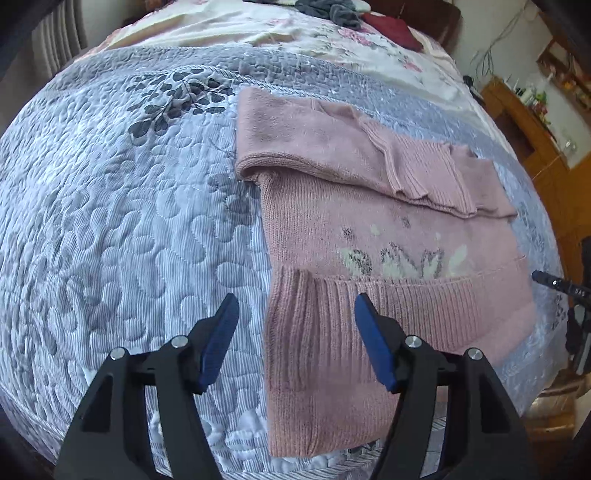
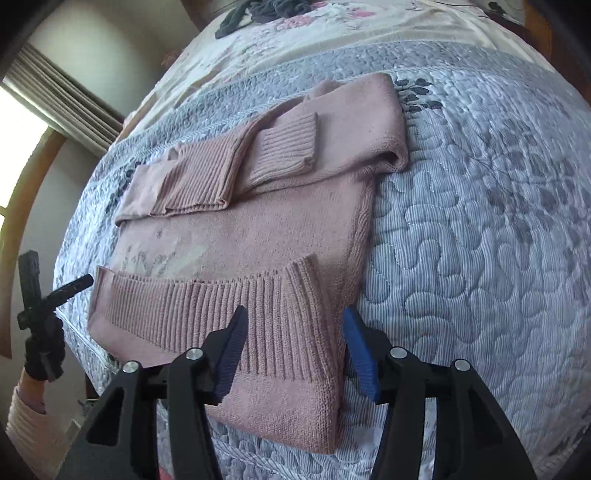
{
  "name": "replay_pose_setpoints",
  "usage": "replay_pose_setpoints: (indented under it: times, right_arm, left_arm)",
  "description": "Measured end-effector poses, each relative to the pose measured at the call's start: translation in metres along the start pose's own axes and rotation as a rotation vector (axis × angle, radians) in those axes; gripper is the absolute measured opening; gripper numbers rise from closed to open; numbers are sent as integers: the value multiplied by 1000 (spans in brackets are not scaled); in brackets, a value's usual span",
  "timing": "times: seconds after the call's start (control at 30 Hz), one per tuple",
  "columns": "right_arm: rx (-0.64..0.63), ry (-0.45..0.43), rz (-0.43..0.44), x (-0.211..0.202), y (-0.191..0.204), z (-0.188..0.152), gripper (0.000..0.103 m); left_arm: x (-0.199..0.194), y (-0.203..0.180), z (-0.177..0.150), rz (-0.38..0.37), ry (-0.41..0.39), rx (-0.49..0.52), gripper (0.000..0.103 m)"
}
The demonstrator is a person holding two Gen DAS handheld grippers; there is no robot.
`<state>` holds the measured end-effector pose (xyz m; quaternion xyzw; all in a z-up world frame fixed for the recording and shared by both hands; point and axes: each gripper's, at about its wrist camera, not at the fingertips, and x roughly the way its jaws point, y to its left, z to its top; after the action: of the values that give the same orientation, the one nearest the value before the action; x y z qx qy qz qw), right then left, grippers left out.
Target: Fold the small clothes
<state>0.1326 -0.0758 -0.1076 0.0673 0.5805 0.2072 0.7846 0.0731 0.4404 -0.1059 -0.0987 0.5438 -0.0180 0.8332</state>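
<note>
Nearest in the left wrist view, the left claw [image 1: 295, 314] hangs with its blue pads apart over the near left corner of the dusty-pink knitted sweater [image 1: 369, 229]. In the right wrist view, the right claw [image 2: 293, 326] also stands apart, straddling the ribbed hem [image 2: 221, 314] at the near right corner. Neither holds anything.

The sweater lies flat on the blue-grey quilted bedspread [image 1: 129, 221], its ribbed sleeve cuffs [image 2: 284, 147] already folded across the upper body.

The next fold likely brings the hem up toward the shoulders. To do it well, each claw should pinch all layers at its corner, then both lift evenly to keep the edge straight.

Beyond, dark clothes [image 1: 332, 11] lie on a floral sheet [image 1: 295, 33].
</note>
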Motion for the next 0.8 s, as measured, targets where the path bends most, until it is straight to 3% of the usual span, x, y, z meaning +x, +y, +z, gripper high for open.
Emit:
replay_pose_setpoints:
  times: [0.17, 0.2, 0.23, 0.27, 0.3, 0.33, 0.47, 0.8]
  right_arm:
    - [-76, 40, -63, 23, 10, 1, 52]
    - [-100, 37, -79, 24, 13, 1, 46]
    - [-121, 38, -79, 26, 16, 0, 30]
    - [-134, 42, -72, 26, 17, -2, 20]
    - [-138, 39, -67, 25, 17, -4, 18]
    - [-142, 30, -67, 22, 18, -5, 12]
    - [-132, -6, -24, 3, 17, -15, 10]
    - [-105, -107, 76, -52, 30, -45, 10]
  left_arm:
    - [24, -10, 2, 68, 37, 72, 65]
    - [26, -11, 1, 75, 34, 81, 63]
    - [26, -13, 1, 83, 29, 87, 55]
    - [25, -14, 1, 81, 21, 90, 48]
    - [24, -15, 0, 77, 17, 89, 35]
    - [23, -17, -1, 79, 12, 89, 31]
    - [12, -27, -10, 100, -21, 122, 11]
    - [-56, -32, -47, -5, -174, 101, 9]
